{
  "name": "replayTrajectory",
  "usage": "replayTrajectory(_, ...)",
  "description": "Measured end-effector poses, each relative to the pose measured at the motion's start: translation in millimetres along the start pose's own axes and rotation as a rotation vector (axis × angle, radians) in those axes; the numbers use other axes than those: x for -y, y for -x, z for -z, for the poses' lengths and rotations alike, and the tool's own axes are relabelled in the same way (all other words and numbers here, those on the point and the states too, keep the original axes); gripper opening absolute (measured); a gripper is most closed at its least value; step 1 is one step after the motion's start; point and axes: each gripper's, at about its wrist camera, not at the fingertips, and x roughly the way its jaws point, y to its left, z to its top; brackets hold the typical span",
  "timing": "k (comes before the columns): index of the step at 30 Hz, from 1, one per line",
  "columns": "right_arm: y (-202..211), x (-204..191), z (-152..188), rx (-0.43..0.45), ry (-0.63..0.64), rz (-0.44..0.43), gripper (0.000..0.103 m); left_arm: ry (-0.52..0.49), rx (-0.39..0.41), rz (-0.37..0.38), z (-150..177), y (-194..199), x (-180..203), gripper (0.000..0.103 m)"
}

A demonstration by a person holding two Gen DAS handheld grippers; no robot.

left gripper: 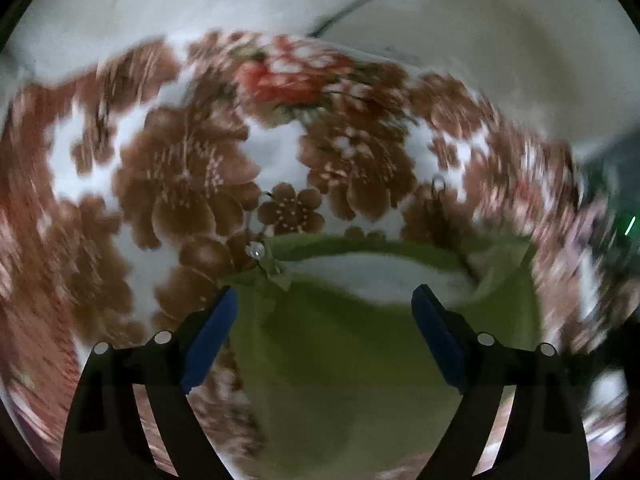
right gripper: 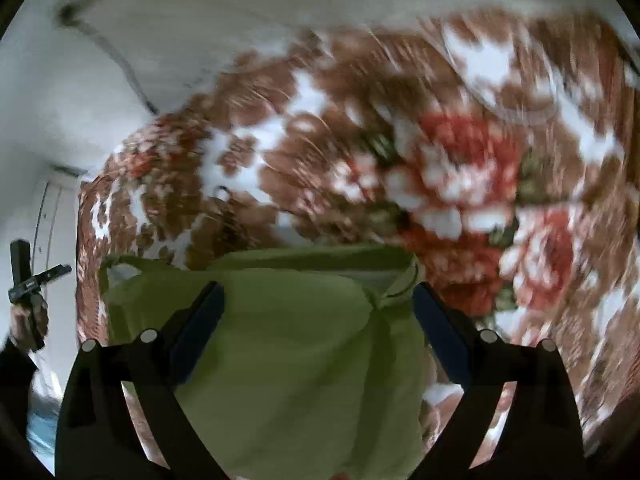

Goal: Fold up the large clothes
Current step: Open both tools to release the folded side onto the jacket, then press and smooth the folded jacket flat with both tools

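Note:
A green garment (left gripper: pixel 340 360) lies on a brown-and-red floral bedspread (left gripper: pixel 180 168), with a white inner layer (left gripper: pixel 380 276) showing at its far edge. A small clear button (left gripper: pixel 256 249) sits at its left corner. My left gripper (left gripper: pixel 324 292) hovers above the garment with its blue-padded jaws wide apart and nothing between them. In the right wrist view the same green garment (right gripper: pixel 288 360) lies folded over on the bedspread (right gripper: pixel 440 160). My right gripper (right gripper: pixel 318 287) stands open above it, its pads clear of the cloth. Both views are motion-blurred.
A pale wall or sheet with a dark cable (left gripper: pixel 348 12) (right gripper: pixel 104 48) lies beyond the bedspread. At the left edge of the right wrist view, a person's hand (right gripper: pixel 28 316) holds a black tool. Something dark green (left gripper: pixel 612 200) shows at the right edge.

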Motion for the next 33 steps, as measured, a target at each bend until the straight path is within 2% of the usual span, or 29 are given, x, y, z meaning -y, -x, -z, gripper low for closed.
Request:
replayTrajectory(2,7,-27,17,0.053,0.079,-0.002,0.094,-0.112,0.027,-0.056,24,-2,23,0.091)
replayTrajectory(6,-8,-94,71,0.073,0.292,0.093,0.094,-0.239,-0.024,-0.094,69,-38,56,0.091)
replayTrajectory(8,-25,-123,100,0.075,0.357,0.113,0.094,-0.223,-0.038,-0.07,82,-60,64,0.091)
replayTrajectory(10,-47,-138,116,0.069,0.346,0.107,0.094,-0.184,-0.032,-0.057,86,-77,69,0.091)
replayTrajectory(14,-89,-163,128,0.132,0.308,0.25,0.094,-0.129,0.066,-0.098,86,-91,83,0.091)
replayTrajectory(16,-109,-170,127,0.154,0.303,0.309,0.094,-0.123,0.115,-0.149,81,-101,92,0.091)
replayTrajectory(18,-131,-169,124,0.12,0.295,0.341,0.094,-0.114,0.129,-0.197,74,-118,96,0.091)
replayTrajectory(20,-144,-164,119,0.108,0.282,0.353,0.095,-0.072,0.121,-0.196,68,-130,90,0.091)
replayTrajectory(23,-153,-152,111,0.131,0.262,0.419,0.097,-0.001,0.117,-0.208,53,-144,68,0.099)
replayTrajectory(28,-169,-120,94,0.114,0.286,0.471,0.098,0.026,0.095,-0.234,26,-155,35,0.099)
replayTrajectory(31,-173,-105,84,0.123,0.335,0.531,0.098,0.13,0.076,-0.243,5,-156,1,0.098)
replayTrajectory(33,-172,-94,79,0.128,0.341,0.568,0.098,0.14,0.082,-0.278,1,-152,-9,0.097)
